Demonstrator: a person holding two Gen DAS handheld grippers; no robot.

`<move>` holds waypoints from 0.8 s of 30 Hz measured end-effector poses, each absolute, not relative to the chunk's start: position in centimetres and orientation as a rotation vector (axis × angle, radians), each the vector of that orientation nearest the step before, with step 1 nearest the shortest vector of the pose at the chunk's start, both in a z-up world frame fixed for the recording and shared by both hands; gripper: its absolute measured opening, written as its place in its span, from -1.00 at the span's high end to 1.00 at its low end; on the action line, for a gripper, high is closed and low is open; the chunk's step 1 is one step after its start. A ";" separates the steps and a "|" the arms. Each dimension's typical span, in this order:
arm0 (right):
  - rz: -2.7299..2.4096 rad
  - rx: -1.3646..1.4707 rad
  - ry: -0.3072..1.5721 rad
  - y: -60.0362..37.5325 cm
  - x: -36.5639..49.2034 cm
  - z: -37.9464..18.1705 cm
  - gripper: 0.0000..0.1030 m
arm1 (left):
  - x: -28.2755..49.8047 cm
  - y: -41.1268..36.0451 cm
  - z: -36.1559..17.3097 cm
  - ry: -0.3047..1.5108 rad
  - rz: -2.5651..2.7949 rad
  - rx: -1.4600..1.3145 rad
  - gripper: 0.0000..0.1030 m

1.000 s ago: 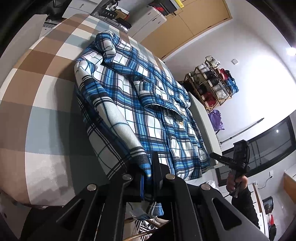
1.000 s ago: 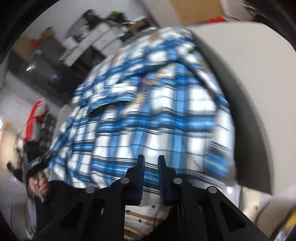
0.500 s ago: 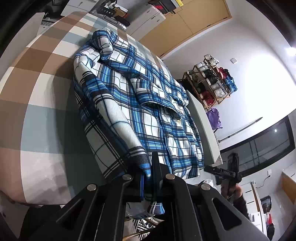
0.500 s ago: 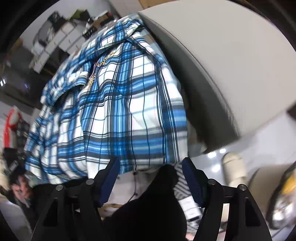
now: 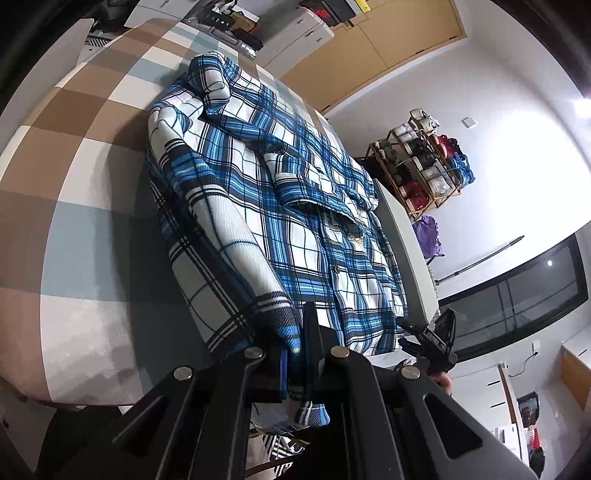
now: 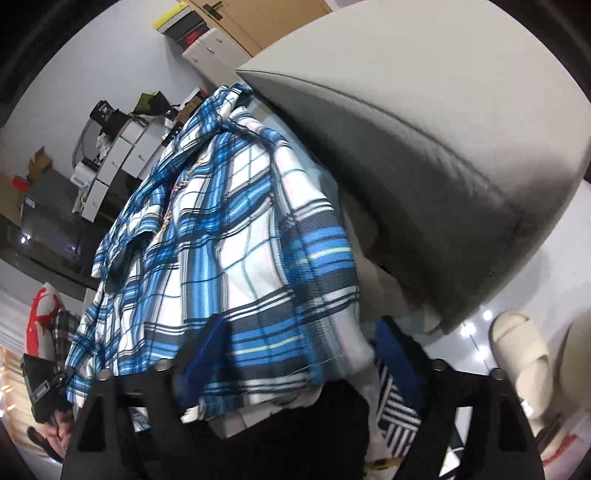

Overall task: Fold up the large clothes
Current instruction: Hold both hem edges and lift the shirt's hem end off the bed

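A blue and white plaid shirt (image 5: 280, 206) lies spread on the checked bedcover (image 5: 85, 177), its hem hanging over the near edge. My left gripper (image 5: 297, 341) is shut on the hem's left corner. At the bed's right corner a hand holds my right gripper (image 5: 424, 338). Seen from the right wrist, the shirt's other hem corner (image 6: 266, 295) hangs down between the blue pads (image 6: 207, 354) of my right gripper (image 6: 299, 350). Its jaws stand wide and are opening, and the pads do not press the cloth. My left gripper (image 6: 40, 384) shows at the lower left.
A grey padded bed frame (image 6: 424, 155) runs along the shirt's right side. A wooden rack of shoes (image 5: 424, 162) stands by the far wall. Pale slippers (image 6: 517, 350) lie on the glossy floor. White drawers (image 5: 295, 33) and a wooden door are behind the bed.
My right gripper came down to the hem corner by the bed frame, rolled, and its jaws went from shut to wide. My left gripper kept its hold and stayed put.
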State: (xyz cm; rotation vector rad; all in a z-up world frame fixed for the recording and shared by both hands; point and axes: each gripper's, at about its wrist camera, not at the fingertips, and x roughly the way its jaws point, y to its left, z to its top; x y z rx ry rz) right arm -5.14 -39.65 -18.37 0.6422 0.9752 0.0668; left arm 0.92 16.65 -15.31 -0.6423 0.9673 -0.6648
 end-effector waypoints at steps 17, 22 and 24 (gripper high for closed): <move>0.172 0.616 0.693 -39.4 -8.1 -14.9 0.94 | 0.9 16.5 -15.4 0.965 -0.660 -0.640 0.97; 0.239 0.616 0.747 -38.7 -6.3 -13.9 0.87 | 0.8 16.6 -15.5 0.967 -0.652 -0.646 0.97; 0.212 0.575 0.801 -38.1 -5.3 -14.0 0.77 | 0.8 16.7 -15.6 0.971 -0.653 -0.649 0.97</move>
